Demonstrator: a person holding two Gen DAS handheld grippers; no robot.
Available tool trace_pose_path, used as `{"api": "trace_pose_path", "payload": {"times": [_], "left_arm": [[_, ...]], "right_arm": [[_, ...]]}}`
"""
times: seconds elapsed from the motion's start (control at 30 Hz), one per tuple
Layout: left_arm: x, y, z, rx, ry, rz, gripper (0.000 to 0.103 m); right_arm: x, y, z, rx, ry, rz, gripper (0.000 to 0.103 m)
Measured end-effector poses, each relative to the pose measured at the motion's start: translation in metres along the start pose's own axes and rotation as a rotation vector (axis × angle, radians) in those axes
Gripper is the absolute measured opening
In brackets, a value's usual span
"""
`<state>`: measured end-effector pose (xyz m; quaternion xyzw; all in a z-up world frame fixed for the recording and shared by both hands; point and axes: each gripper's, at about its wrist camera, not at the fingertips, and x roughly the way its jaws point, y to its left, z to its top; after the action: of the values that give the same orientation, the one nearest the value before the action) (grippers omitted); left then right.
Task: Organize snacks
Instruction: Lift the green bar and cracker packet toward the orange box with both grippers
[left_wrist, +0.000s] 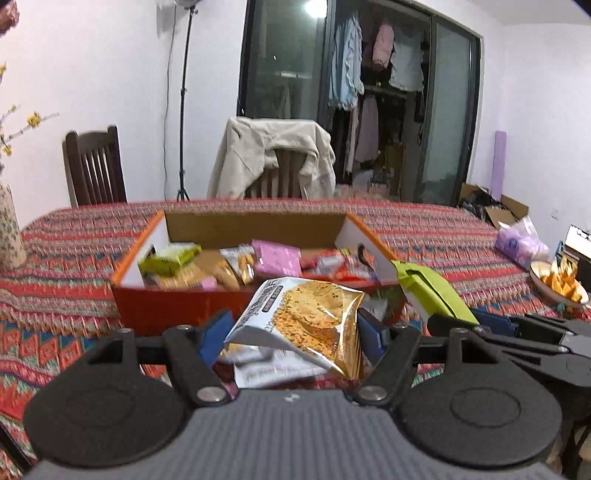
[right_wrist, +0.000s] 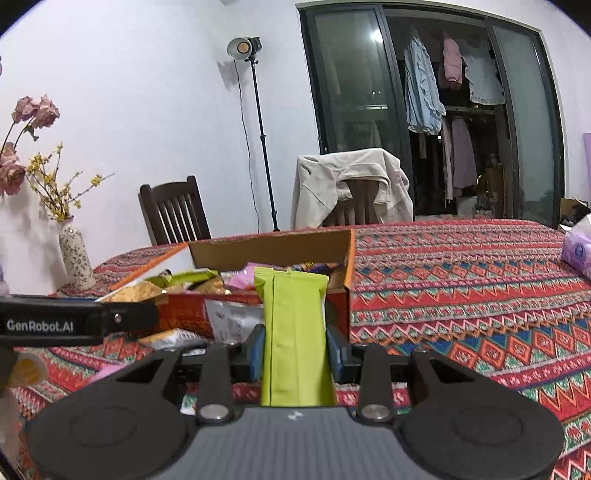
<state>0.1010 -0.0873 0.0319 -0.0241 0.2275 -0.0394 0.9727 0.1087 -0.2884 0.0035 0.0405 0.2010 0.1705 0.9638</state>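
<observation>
Gripping a cracker packet between its blue pads, the left gripper holds it just near of the orange box on the patterned tablecloth. To its right, the right gripper is clamped on a green packet before the same snack-filled box.

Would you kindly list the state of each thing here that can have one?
Left hand-held gripper: shut on the cracker packet.
Cracker packet: held up, tilted, sealed.
Right hand-held gripper: shut on the green packet.
Green packet: held clear of the tablecloth, sealed.
Cardboard box: open on top, holding snacks.
Sliding door: open, clothes showing.
Chair: draped with a jacket.
</observation>
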Motion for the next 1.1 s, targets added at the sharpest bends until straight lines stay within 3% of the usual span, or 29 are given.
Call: {"api": "trace_pose_path", "payload": {"times": [0.3,0.6,1.0,1.1], "left_arm": [[0.009,0.015,0.04,-0.031,-0.085,0.041,0.072],[0.039,0.037,0.073,-0.08,-0.126,0.099,0.072],[0.108,0.068,0.08,-0.124,-0.148,0.181,0.072],[0.126,0.081,0.076,-0.145,-0.11,0.181,0.072]], "right_arm": [[0.017,0.011,0.043,0.008,-0.057,0.021,0.034],[0.056,0.018,0.078,-0.004,-0.057,0.0,0.034],[0.13,0.026,0.097,0.013,-0.026,-0.032,0.034],[0.149,0.024,0.095,0.023,-0.02,-0.043,0.033]]}}
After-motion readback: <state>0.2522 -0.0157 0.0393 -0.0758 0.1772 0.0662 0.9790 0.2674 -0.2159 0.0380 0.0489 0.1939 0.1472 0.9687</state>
